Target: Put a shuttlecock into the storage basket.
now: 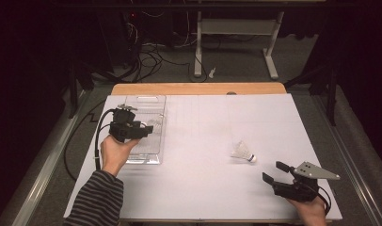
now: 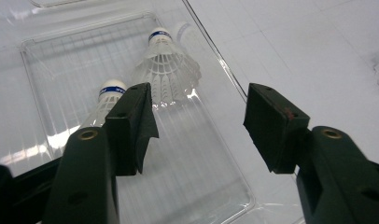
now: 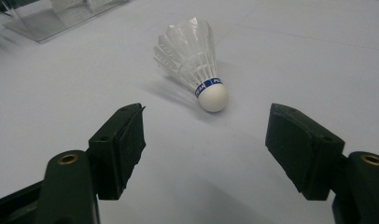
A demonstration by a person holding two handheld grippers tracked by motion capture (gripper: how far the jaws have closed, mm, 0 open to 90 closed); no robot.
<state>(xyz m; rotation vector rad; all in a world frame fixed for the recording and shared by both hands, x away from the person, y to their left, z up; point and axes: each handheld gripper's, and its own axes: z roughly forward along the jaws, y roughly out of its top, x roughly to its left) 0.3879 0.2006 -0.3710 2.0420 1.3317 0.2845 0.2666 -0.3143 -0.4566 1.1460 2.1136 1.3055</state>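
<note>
A white shuttlecock (image 1: 243, 151) (image 3: 193, 60) with a blue band lies on its side on the white table, cork toward my right gripper. My right gripper (image 1: 275, 172) (image 3: 204, 140) stands open a short way in front of the cork, nothing between its jaws. My left gripper (image 1: 149, 127) (image 2: 199, 123) hangs open above a clear plastic tray (image 1: 157, 101) (image 2: 52, 60) at the table's left. Two shuttlecocks lie in the tray: one (image 2: 166, 65) beyond the jaws, another (image 2: 106, 100) partly hidden behind the left jaw.
The white table sheet (image 1: 208, 117) covers most of the wooden top. Beyond the far edge are cables on the floor and a white table frame (image 1: 236, 28). A striped sleeve (image 1: 97, 200) comes in at the bottom left.
</note>
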